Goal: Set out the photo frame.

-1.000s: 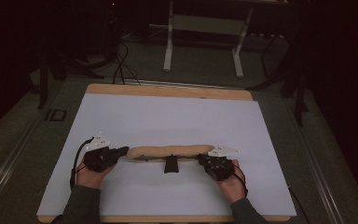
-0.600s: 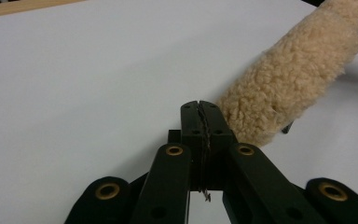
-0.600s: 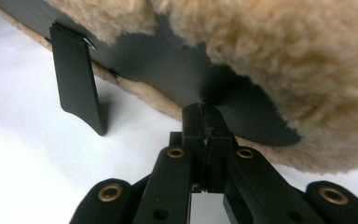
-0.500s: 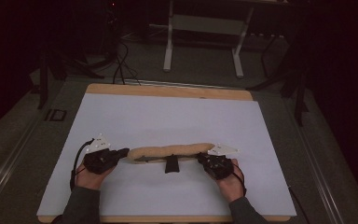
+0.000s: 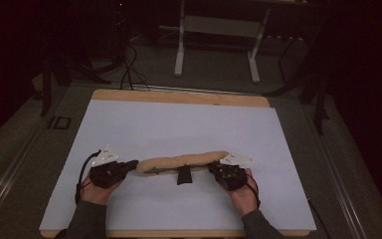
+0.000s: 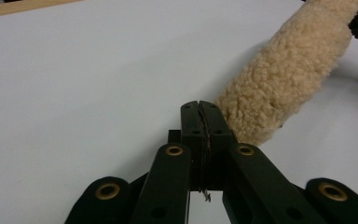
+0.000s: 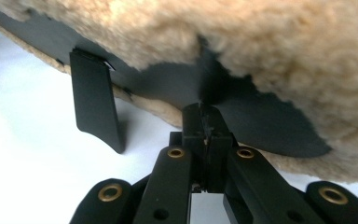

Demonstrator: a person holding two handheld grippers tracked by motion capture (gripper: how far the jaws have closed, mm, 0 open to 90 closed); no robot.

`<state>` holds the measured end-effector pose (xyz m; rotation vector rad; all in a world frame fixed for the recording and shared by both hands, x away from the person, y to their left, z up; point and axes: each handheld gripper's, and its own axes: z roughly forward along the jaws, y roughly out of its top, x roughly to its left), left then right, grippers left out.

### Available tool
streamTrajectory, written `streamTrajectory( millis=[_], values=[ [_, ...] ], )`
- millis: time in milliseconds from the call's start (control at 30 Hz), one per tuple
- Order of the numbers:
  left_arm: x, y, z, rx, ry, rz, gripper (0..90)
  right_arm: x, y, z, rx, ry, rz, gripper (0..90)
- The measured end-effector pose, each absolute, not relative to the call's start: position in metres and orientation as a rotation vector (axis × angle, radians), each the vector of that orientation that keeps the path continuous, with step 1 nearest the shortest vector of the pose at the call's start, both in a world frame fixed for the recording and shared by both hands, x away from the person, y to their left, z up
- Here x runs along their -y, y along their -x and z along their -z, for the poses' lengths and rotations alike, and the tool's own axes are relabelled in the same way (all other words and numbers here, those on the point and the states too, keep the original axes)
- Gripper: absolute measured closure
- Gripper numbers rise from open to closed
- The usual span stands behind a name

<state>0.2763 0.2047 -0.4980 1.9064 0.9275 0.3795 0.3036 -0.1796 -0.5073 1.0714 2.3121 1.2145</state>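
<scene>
A long tan fleece pad (image 5: 181,161) is seen lying across the near half of a white table top (image 5: 179,124), stretched between two hand-held grippers. The left gripper (image 5: 129,165) is held at the pad's left end by the left hand (image 5: 92,189), and the right gripper (image 5: 213,169) at its right end by the right hand (image 5: 241,191). A short black strap (image 5: 183,176) hangs from the pad's underside near its middle, on the side toward the person.

In the left gripper view the jaws are pressed together, a thin edge of something being caught between them — what it is cannot be made out. The fleece pad (image 6: 284,74) runs off up and to the right, just beside the jaw tips.

In the right gripper view the jaws are likewise closed, and the tips are set against the black lining (image 7: 261,121) under the fleece (image 7: 261,46); the lining appears to be pinched between them. The strap (image 7: 95,100) is seen dangling to the left, its free end just above the white surface (image 7: 28,154).

A wooden edge (image 5: 179,97) borders the far side of the table.
</scene>
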Motion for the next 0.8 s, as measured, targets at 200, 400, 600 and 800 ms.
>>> streamTrajectory(
  millis=[200, 400, 600, 800],
  values=[
    [-0.204, -0.274, 0.498, -0.923, -1.906, -0.378, 90.0, 0.171, -0.304, 0.508, -2.325, -1.054, -1.202, 90.0],
    [-0.203, -0.271, 0.498, -0.913, -1.91, -0.383, 90.0, 0.168, -0.306, 0.507, -2.337, -1.042, -1.185, 90.0],
    [-0.2, -0.267, 0.498, -0.898, -1.917, -0.387, 90.0, 0.167, -0.308, 0.507, -2.338, -1.042, -1.178, 90.0],
    [-0.198, -0.265, 0.498, -0.886, -1.921, -0.387, 90.0, 0.165, -0.309, 0.507, -2.338, -1.043, -1.18, 90.0]
  ],
)
